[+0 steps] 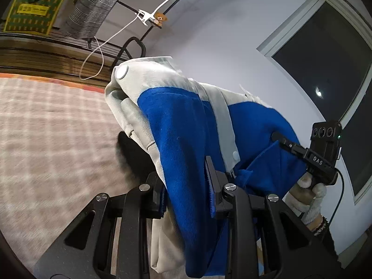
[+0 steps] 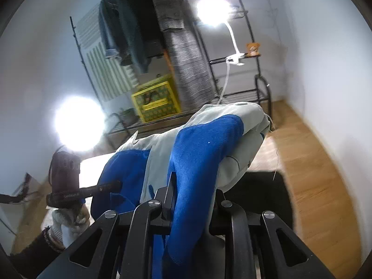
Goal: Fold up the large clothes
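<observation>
I have the blue-and-pale-grey cotton jacket (image 1: pixel 186 121) lifted off the pink checked rug (image 1: pixel 46 127) and hanging in the air between both tools. My left tongs (image 1: pixel 186 193) are pinching a blue fold of it, with cloth filling the gap between the fingers, and my right tongs (image 2: pixel 193 197) are likewise clamped on a blue panel that spills down over the jaws. In the left view I can see the right tool gripped by a white-gloved hand (image 1: pixel 307 195) on the right side, biting into the blue cloth near the jacket's edge.

My main worry is slippage: the jacket is bulky and bunched, so its weight could drag a fold out of either pinch, and the whole thing would collapse into a heap. I also judge that I may be holding several layers at once, which would give a crooked fold when I lay it down. The dangling white lamp cable (image 1: pixel 97 53) on the black wire rack (image 1: pixel 130 46) at the far side could snag if I swing wide.

The jacket looks thick and twill-like, with white snap buttons (image 1: pixel 122 71) on the grey placket, creased and doubled over itself
</observation>
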